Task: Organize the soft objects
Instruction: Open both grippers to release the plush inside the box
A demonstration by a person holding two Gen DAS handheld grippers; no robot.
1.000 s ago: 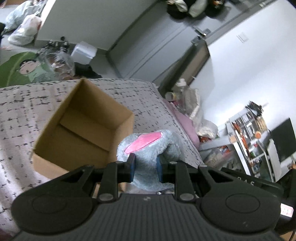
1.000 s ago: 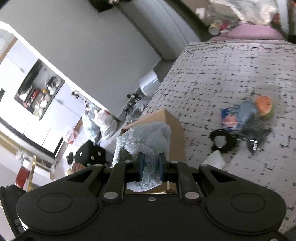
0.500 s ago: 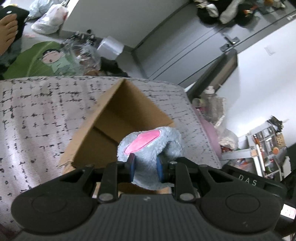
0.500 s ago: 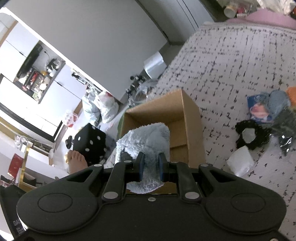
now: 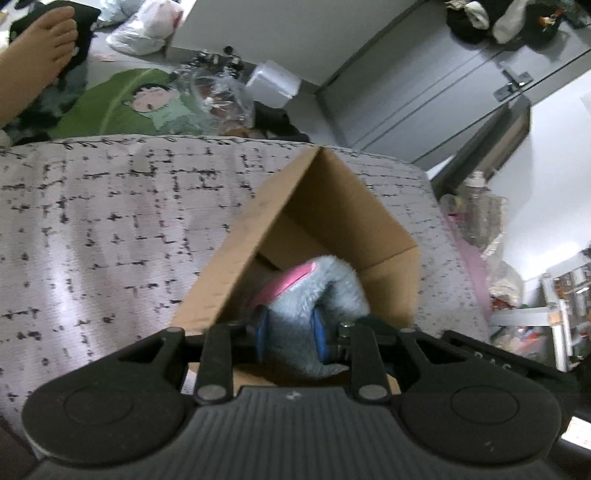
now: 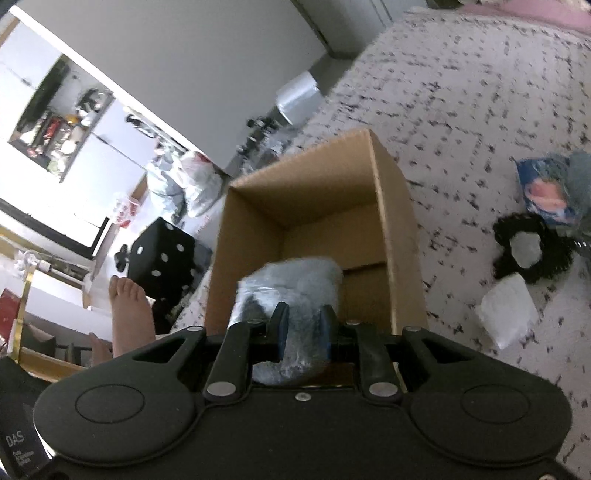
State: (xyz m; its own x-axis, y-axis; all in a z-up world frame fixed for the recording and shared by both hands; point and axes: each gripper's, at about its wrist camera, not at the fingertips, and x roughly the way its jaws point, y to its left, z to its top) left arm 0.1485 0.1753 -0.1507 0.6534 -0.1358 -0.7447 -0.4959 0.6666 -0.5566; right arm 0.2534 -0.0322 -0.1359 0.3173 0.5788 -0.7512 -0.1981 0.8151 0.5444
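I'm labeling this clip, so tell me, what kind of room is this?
Most likely a lived-in bedroom: a bed with a grey patterned cover holds the cardboard box, grey wardrobe doors stand behind, and bags clutter the floor.

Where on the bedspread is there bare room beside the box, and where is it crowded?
Bare bedspread stretches on the far side of the cardboard box from the clutter. Crowded: the black scrunchie, white packet and blue packet.

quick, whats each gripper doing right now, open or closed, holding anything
Left hand-held gripper: closed on the grey plush toy, over the cardboard box.
Right hand-held gripper: closed on the same plush toy.
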